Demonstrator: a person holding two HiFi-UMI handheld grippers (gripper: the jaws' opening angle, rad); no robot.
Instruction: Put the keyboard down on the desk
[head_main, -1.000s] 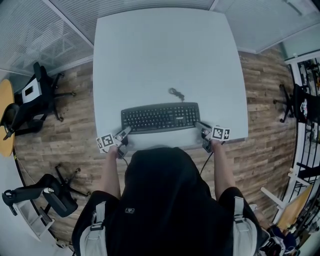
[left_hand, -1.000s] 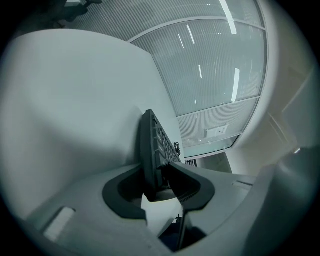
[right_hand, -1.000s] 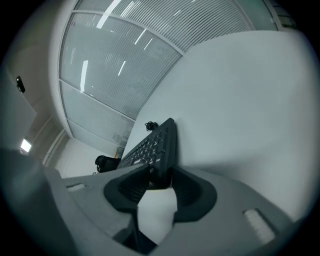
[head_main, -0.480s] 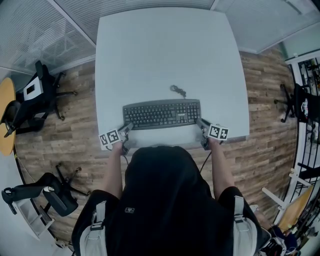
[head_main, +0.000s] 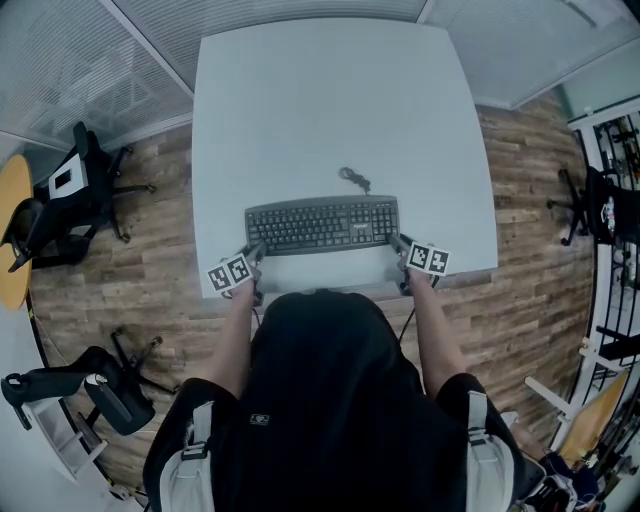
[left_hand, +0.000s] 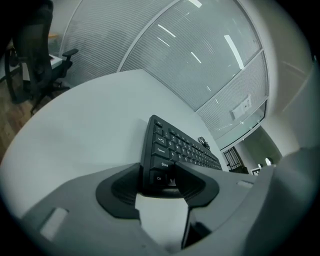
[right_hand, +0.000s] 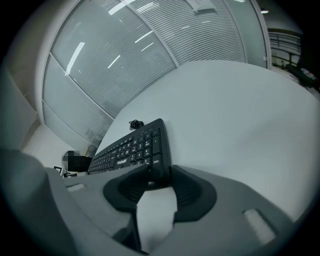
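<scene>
A black keyboard (head_main: 322, 224) lies flat on the white desk (head_main: 330, 100), near its front edge, with its coiled cable (head_main: 352, 181) behind it. My left gripper (head_main: 254, 254) is at the keyboard's near left corner and my right gripper (head_main: 397, 244) at its near right corner. In the left gripper view the keyboard's end (left_hand: 182, 147) sits between the jaws of the left gripper (left_hand: 157, 177), which are opening. In the right gripper view the other end (right_hand: 132, 145) sits between the right gripper (right_hand: 159, 180) jaws, which are opening too. Neither pair of pads visibly presses on it.
The desk stands on a wooden floor. Black office chairs are at the left (head_main: 80, 190) and lower left (head_main: 110, 395). A rack (head_main: 610, 200) stands at the right. A glass wall with blinds runs behind the desk. The person's head and shoulders hide the desk's front edge.
The keyboard has shifted slightly away from me and settled on the desk. Both grippers have drawn inward and a little forward with it.
</scene>
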